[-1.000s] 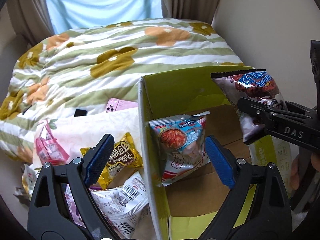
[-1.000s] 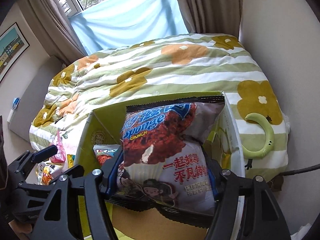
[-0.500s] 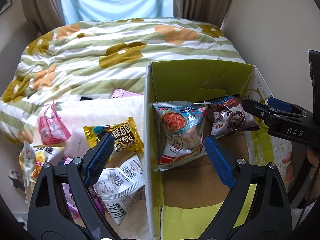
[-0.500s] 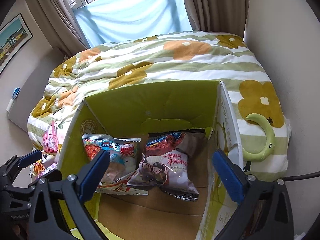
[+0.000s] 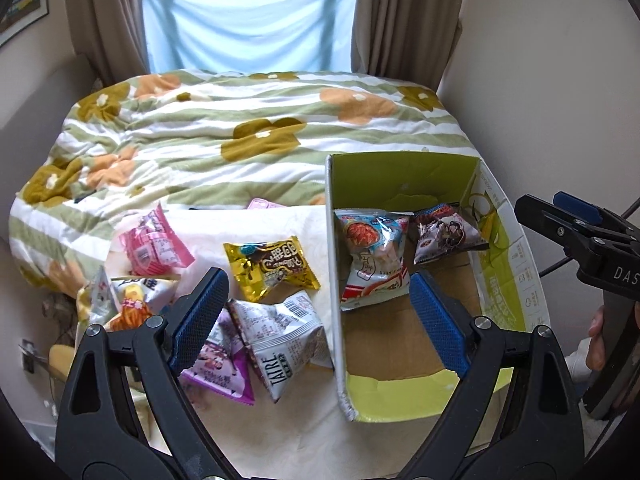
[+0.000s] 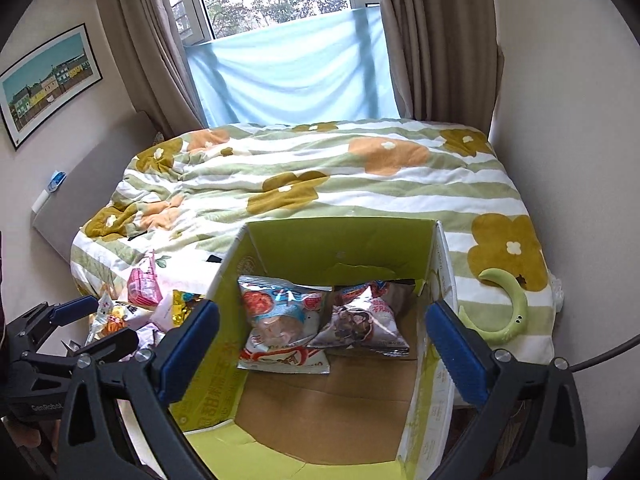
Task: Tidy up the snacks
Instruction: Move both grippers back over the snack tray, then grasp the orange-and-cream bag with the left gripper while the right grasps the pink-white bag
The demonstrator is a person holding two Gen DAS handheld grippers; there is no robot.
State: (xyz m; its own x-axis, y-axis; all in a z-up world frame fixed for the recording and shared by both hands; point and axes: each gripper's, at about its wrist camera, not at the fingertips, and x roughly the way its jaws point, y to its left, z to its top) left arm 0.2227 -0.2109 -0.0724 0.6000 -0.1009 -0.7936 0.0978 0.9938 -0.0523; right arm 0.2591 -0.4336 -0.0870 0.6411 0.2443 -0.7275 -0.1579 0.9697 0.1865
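Box: two packets stand at its 12 o'clock wall.
Right gripper: I see it gaping, empty — drop done.
Left gripper: wide, empty.
Next: gold packet, 10 o'clock — needs a left-hand pinch, I judge.

**Both grippers wide open, nothing held**

The left gripper pointed steeply downward, its blue-padded jaws spread wide with nothing clamped between them. The right gripper tilted down too; its jaws had just been opening and stood at full spread, nothing between the pads. From the left camera, the right gripper's black frame jutted in at the edge, and a person's fingers wrapped its handle.
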